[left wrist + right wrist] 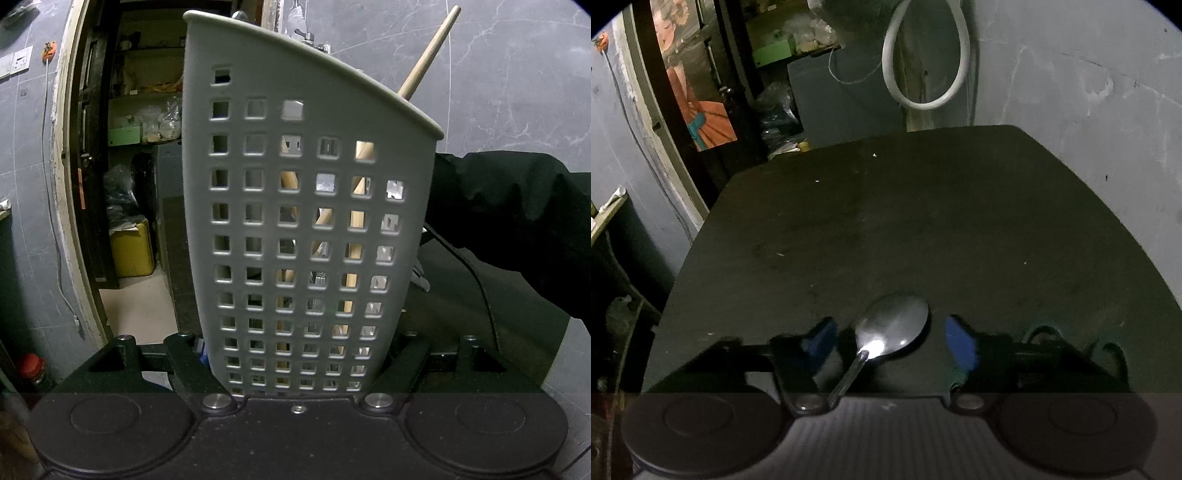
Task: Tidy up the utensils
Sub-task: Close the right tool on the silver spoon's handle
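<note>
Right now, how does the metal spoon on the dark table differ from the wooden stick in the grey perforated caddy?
The shiny metal spoon lies flat on the dark table; the pale wooden stick stands tilted, poking above the rim of the grey perforated plastic caddy. The spoon sits loose between the right gripper's open fingers; the stick is already stowed in the caddy that the left gripper clamps. The spoon ends in a broad bowl; the stick is a plain rod. Both are long and thin.
</note>
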{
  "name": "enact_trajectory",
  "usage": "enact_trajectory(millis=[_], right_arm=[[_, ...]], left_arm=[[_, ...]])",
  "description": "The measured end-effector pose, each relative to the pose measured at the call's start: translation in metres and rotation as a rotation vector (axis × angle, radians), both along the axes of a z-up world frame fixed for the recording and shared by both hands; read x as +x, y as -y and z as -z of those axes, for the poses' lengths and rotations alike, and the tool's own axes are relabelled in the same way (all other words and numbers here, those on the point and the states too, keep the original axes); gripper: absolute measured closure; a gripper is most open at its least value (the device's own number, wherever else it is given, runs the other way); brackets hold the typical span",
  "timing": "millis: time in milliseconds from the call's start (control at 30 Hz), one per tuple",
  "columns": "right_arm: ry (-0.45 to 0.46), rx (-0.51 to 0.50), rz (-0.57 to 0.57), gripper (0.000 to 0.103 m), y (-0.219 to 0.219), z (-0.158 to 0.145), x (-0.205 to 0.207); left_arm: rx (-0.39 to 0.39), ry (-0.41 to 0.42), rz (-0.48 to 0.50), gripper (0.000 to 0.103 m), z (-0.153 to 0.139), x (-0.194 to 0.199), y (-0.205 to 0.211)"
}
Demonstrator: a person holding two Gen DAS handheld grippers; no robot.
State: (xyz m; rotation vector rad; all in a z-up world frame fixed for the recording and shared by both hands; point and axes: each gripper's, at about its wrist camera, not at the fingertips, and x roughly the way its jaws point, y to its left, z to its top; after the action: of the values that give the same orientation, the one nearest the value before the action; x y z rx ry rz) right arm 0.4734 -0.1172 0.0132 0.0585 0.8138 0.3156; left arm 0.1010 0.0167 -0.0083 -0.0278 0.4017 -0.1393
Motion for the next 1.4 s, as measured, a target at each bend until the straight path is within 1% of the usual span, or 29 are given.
enact_trajectory(millis=[67, 100, 600, 733, 833, 933, 1033, 1200, 1400], right_arm=[[0.006, -0.015, -0.004, 0.057, -0.002, 0.000, 0.001], [0.009, -0.021, -0.009, 0.058, -0.002, 0.000, 0.000], [-0.001, 0.007, -0.034, 0.064, 0.006, -0.005, -0.003], [-0.001, 0.028, -0.029, 0.069, 0.007, -0.004, -0.004], [0.004, 0.042, -0.034, 0.076, 0.008, -0.004, -0.006], [-0.003, 0.033, -0.043, 0.093, 0.008, -0.002, -0.006], [0.007, 0.010, -0.046, 0.095, 0.005, -0.001, -0.008], [0.006, 0.026, -0.036, 0.097, 0.006, -0.002, -0.009], [0.063, 0.137, -0.026, 0.100, 0.026, -0.014, -0.021]], left_arm=[[-0.001, 0.000, 0.000, 0.026, 0.000, 0.000, 0.000], [-0.002, 0.000, 0.001, 0.026, 0.000, 0.000, 0.000], [0.000, -0.001, 0.000, 0.026, 0.000, 0.001, -0.001], [0.001, -0.002, -0.001, 0.026, 0.000, 0.001, 0.000], [0.000, -0.002, -0.001, 0.026, 0.000, 0.001, 0.000], [0.001, -0.001, -0.001, 0.026, 0.000, 0.001, 0.000], [-0.002, -0.001, -0.001, 0.026, 0.000, 0.001, 0.000], [-0.002, -0.001, -0.001, 0.026, 0.000, 0.001, 0.000], [0.001, -0.002, -0.002, 0.026, 0.000, 0.001, 0.000]])
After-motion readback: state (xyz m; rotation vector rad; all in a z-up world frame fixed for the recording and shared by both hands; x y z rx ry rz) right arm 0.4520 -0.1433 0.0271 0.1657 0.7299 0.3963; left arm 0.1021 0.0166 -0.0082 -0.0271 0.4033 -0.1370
